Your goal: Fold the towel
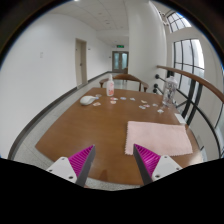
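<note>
A pale cream towel (pixel 157 137) lies flat on the brown wooden table (pixel 95 125), ahead of my fingers and off to the right. My gripper (pixel 113 160) is open and empty, held above the near part of the table. Its magenta pads (pixel 83 159) stand wide apart with bare table between them. The towel's near edge lies just beyond the right finger (pixel 147 160).
Small white items (pixel 88 99) and scattered bits (pixel 140 102) lie at the far end of the table, with a bottle-like thing (pixel 110 88). A wooden railing (pixel 190 80) runs along the right, by windows. A door (pixel 81 60) stands in the far wall.
</note>
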A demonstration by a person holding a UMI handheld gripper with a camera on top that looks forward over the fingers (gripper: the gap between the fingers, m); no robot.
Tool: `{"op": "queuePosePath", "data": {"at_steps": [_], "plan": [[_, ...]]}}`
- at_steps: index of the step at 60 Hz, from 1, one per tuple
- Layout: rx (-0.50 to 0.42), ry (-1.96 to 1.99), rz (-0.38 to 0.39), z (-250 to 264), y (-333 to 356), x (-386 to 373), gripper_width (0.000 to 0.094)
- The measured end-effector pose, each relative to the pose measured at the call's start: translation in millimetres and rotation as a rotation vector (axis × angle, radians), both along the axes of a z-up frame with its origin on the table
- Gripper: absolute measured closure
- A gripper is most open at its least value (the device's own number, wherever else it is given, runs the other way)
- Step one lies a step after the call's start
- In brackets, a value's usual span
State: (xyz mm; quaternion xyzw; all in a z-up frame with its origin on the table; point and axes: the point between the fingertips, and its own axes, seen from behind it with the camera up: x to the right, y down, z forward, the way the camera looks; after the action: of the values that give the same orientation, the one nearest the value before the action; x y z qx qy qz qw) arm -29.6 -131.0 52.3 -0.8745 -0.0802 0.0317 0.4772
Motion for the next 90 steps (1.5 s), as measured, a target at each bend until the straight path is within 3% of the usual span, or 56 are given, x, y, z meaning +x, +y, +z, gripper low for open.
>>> {"op": "queuePosePath", "data": {"at_steps": [9,14,18,25,39,46,56,61,71,79,81,82,90], "plan": [[-0.013,-0.045,-0.047,-18,72,31,0.0156],[-0.044,-0.079,-0.039,-37,102,41,0.0208],[-0.098,-0.105,-0.029,-59,110,48,0.0461],[-0.084,-0.031,-0.004,-61,121,36,0.0903],[-0.100,-0.006,-0.027,-58,119,39,0.0934],[-0.012,0.013,-0.071,-14,125,68,0.0934],[0.093,0.029,-0.229,36,129,168,0.0935],[0.061,0.005,-0.323,34,114,228,0.0935],[-0.032,0.010,-0.377,-15,115,288,0.0890],[-0.042,0.021,-0.413,-23,108,308,0.0080],[-0.028,0.014,-0.408,-20,106,309,0.0066],[-0.021,0.013,-0.410,-19,105,310,0.0127],[0.001,0.015,-0.397,-6,90,302,0.0105]]}}
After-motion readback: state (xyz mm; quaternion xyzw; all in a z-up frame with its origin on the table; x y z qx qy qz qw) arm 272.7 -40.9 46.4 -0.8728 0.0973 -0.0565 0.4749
